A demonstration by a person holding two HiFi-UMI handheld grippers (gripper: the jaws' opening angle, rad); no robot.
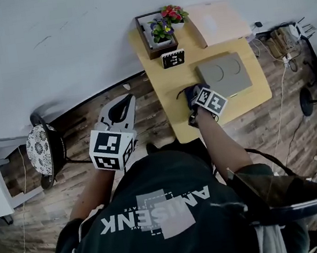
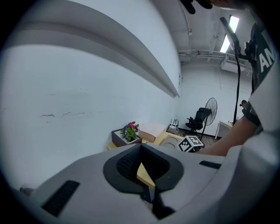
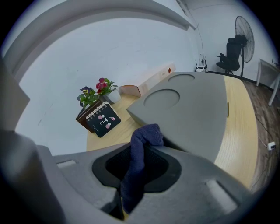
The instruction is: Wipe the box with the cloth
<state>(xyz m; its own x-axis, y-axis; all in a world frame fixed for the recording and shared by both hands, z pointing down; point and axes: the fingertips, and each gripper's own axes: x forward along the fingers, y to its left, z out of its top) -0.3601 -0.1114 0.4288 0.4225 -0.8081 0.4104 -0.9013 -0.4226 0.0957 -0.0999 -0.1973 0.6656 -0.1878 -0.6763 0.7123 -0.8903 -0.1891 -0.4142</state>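
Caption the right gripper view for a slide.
Right tongs shut on a dark blue cloth, its tip at the grey box on a wooden table.

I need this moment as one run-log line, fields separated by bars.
left gripper: shut, empty, beside table | right gripper: shut on cloth | cloth: at box corner

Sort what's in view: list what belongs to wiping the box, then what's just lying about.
For the job:
- grey box
- dark blue cloth, pinched in the right gripper

Lying about:
- potted flowers
- spiral notebook
- long pale carton
- left gripper, shut on nothing, off the table
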